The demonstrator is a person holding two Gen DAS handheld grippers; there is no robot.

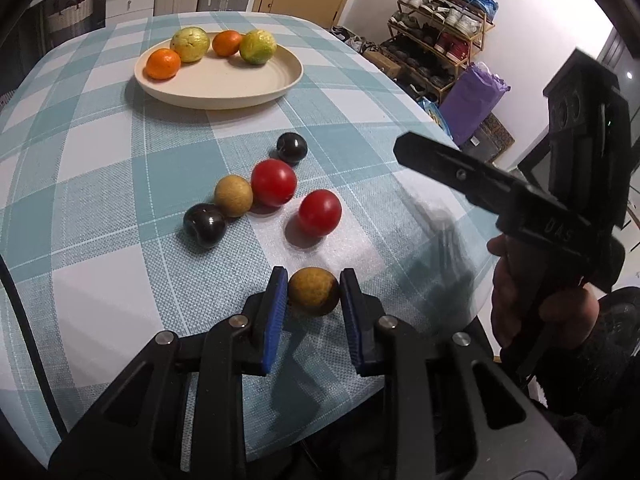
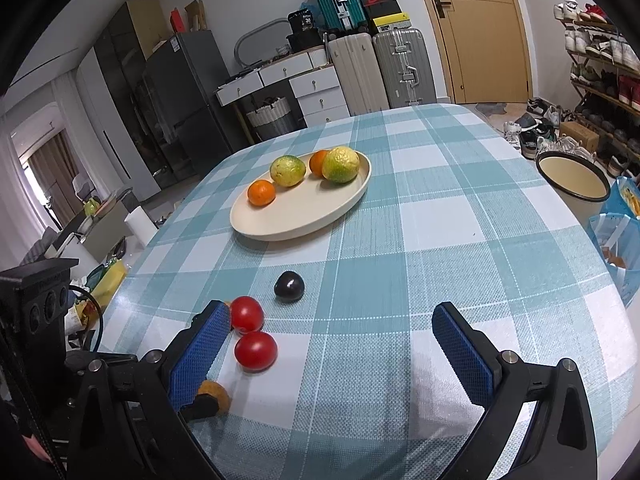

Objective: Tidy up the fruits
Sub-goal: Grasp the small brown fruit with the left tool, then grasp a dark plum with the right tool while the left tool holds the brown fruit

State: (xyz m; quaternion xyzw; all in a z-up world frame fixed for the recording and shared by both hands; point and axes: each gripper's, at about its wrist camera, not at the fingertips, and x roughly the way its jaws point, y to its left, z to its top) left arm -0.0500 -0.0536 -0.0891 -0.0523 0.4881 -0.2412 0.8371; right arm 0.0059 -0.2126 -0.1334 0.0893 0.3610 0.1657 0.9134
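Observation:
My left gripper [image 1: 314,276] is shut on a tan round fruit [image 1: 314,290] that rests on the checked cloth near the table's front edge; its blue pads press both sides. Further in lie two red tomatoes [image 1: 274,182] [image 1: 320,213], two dark plums [image 1: 292,147] [image 1: 204,225] and another tan fruit [image 1: 233,195]. A cream oval plate [image 1: 224,84] at the back holds two oranges and two yellow-green fruits. My right gripper [image 2: 331,314] hovers open over the cloth with nothing between its pads, right of the tomatoes [image 2: 256,350] and below a plum [image 2: 289,287].
A shoe rack [image 1: 440,32] and a purple bag [image 1: 472,104] stand beyond the table's right edge. A cream bin [image 2: 572,178] and a blue basket [image 2: 616,240] sit on the floor to the right. Suitcases and drawers line the far wall.

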